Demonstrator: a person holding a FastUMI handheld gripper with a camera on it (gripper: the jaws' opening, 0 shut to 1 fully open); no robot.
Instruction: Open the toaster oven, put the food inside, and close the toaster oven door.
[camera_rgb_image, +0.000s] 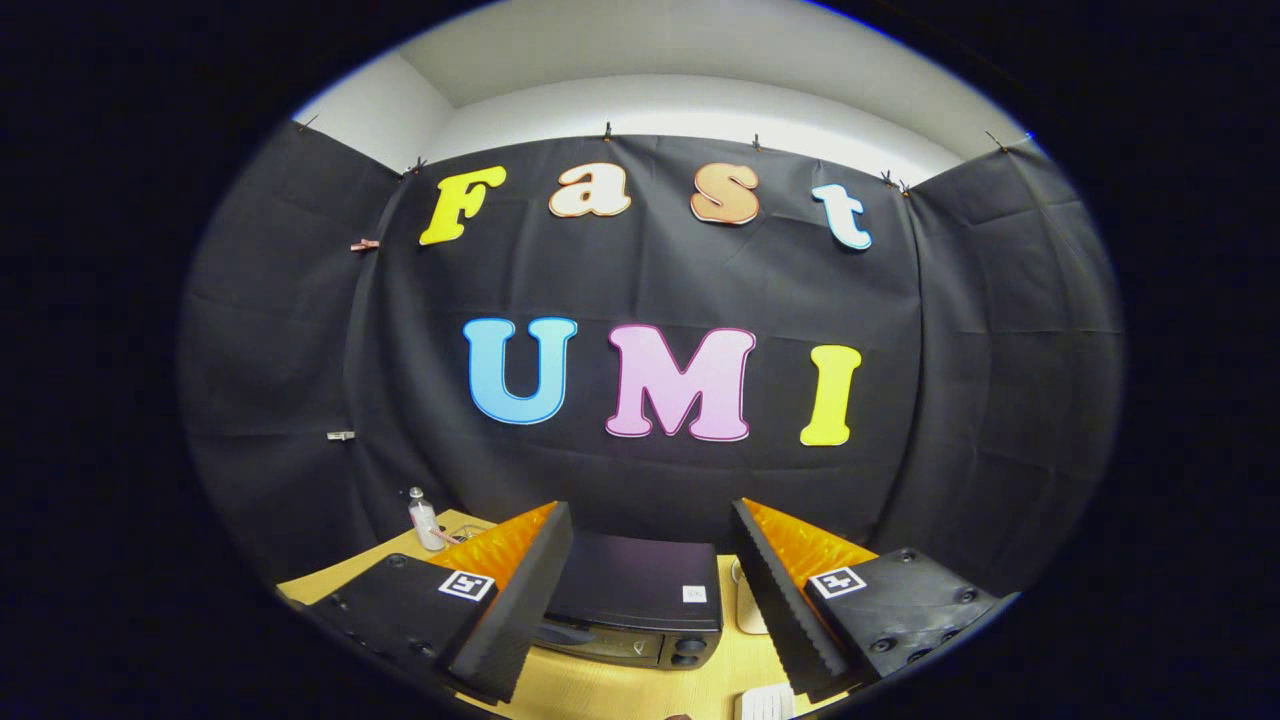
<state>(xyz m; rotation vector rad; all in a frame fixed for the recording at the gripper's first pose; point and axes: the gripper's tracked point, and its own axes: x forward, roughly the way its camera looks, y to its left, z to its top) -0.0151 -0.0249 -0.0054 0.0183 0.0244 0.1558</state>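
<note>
Gripper (650, 590) hovers above the counter (620, 690), fingers spread wide and holding nothing, toaster oven (640, 600) framed between them, door apparently closed.

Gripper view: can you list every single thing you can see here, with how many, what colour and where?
toaster oven: one, black, on the table between the claw's fingers, door looks shut
table: one, light wood, under the oven
bottle: one, small and clear, on the table beyond the left finger
white thing: one, on the table right of the oven, too hidden to name
claw: one, fingers spread wide, holding nothing
</note>
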